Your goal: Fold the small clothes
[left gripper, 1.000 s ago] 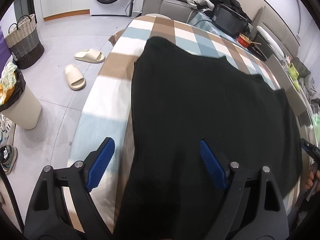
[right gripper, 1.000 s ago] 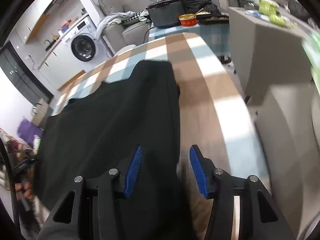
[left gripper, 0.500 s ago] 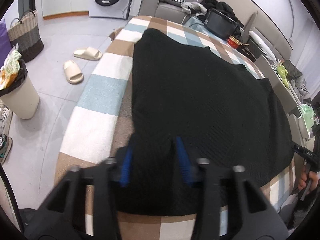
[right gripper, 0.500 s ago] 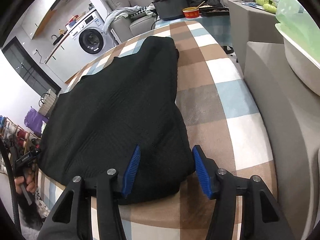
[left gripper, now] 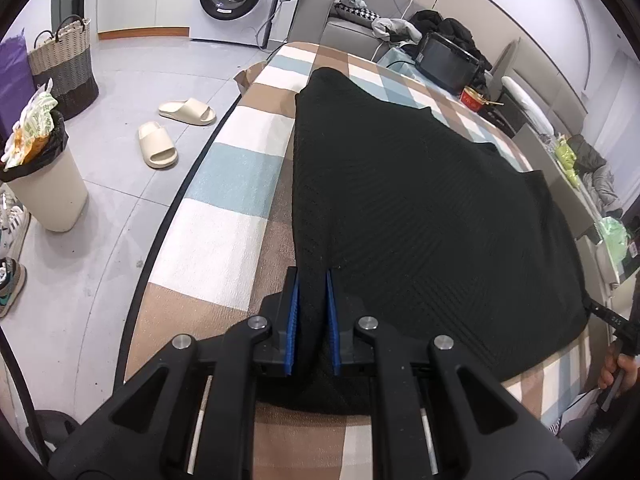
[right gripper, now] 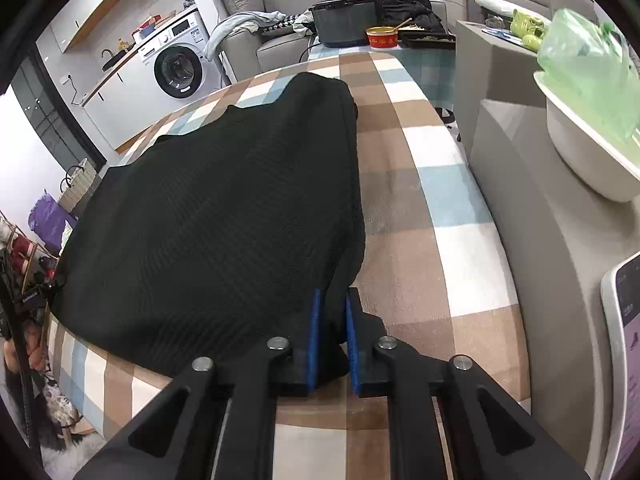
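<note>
Change: both pairs of jaws are closing in from wide apart, each now pinching a near corner of the black garment (left gripper: 420, 208), which is lying spread flat on the checked table (left gripper: 236, 176).
Meaning: the grab looks complete, so a fold is probably coming next.
Left gripper (left gripper: 311, 320): nearly shut, blue pads squeezing a bunched fold of the near left corner.
Right gripper (right gripper: 331, 340): nearly shut, clamping the near right corner.
</note>
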Demonstrator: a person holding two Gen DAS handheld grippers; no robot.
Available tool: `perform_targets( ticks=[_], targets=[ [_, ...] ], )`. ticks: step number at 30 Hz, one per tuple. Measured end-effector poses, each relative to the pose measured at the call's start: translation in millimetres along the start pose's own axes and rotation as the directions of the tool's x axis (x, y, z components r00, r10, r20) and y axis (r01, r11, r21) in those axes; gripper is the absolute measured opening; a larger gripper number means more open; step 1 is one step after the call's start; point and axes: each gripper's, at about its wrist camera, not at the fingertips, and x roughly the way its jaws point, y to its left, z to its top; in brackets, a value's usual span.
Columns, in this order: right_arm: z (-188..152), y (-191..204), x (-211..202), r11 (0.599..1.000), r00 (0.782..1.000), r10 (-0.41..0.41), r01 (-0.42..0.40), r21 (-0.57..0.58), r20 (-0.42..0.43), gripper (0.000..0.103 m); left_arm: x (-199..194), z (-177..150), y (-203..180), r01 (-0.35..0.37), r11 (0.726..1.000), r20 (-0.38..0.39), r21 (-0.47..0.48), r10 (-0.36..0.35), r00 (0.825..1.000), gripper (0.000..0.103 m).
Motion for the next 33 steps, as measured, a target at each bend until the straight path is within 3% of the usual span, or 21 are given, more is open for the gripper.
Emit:
perform_targets(
  ticks=[7,12,17,26,33],
  targets=[
    [-1,7,-6,0.999,0.999,-0.031,0.031,-0.011,0.009,0.023,0,1,0,0.0,1.0,-0.015,-0.014,0.0,1.0,0.011],
    [-3,6,-11,0.999,0.999,-0.035,0.036,-0.017,0.031,0.04,2,4,-5,-0.019,1.0,-0.027,-0.008,0.018,0.999,0.02],
    [-3,4,-14,0.999,0.998,-0.048,0.049,-0.017,0.041,0.047,-1,4,-7,-0.039,0.999,-0.028,-0.008,0.039,0.999,0.027],
    [2,5,-20,0.999,0.997,-0.031,0.032,-0.021,0.065,0.053,-7,4,-4,-0.05,0.998,-0.034,-0.028,0.049,0.998,0.049],
    [-1,9,-11,1.0,0.999,0.001,0.0,-0.029,0.047,0.055,-1,-4,-22,-0.072,0.997,-0.066,0.036,0.074,0.995,0.061]
  ],
)
